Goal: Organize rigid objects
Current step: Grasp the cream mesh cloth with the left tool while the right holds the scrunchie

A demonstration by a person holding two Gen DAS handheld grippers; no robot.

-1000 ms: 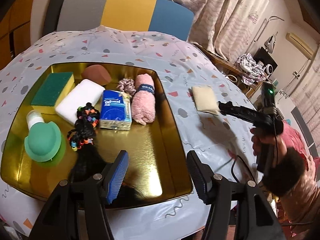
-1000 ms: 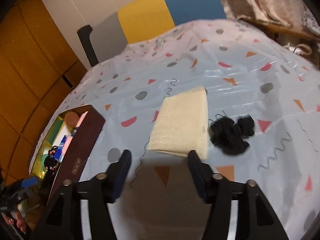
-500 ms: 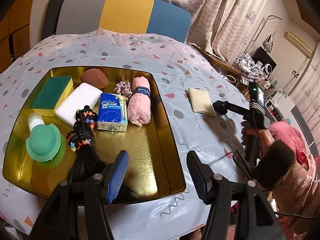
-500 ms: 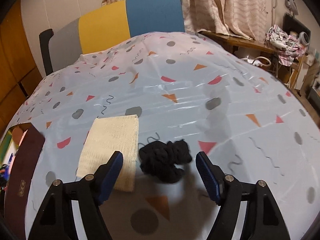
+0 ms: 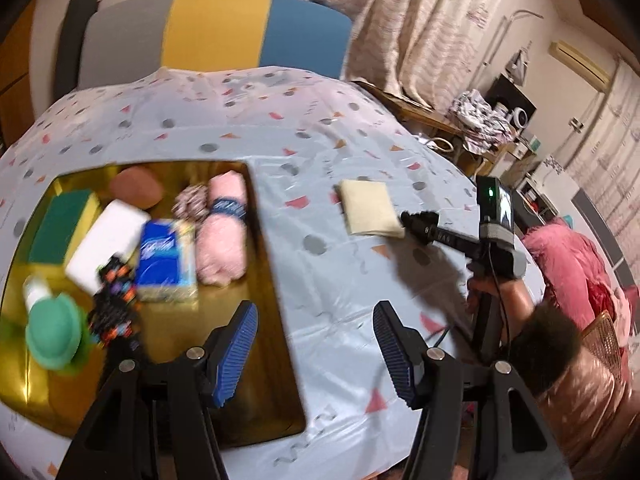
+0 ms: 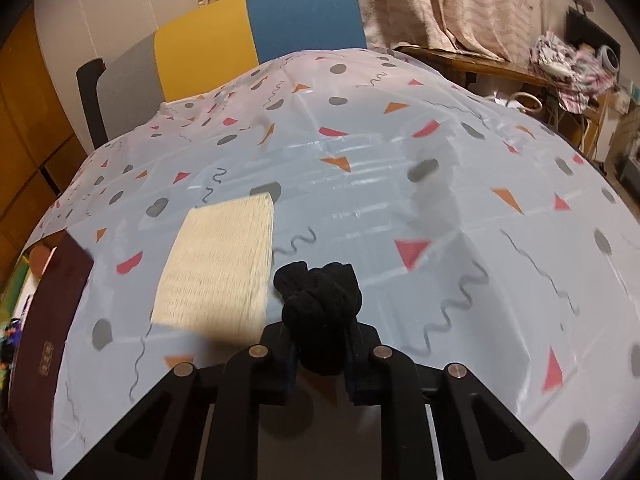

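Right tongs point(image 6: 320, 354) clamped — left tongs point(image 5: 312, 346) agape

Both wrist views look steeply down along their fingers, close over the table point(image 5: 340, 288); both show the cloth point(image 6: 218, 264).

tricolour chair point(image 5: 216, 28), pale curtains point(image 5: 420, 28), perhaps a shelf point(image 5: 504, 128)

Home room, curtains point(image 5: 420, 20), chair point(image 6: 260, 36), laundry point(image 6: 568, 64)
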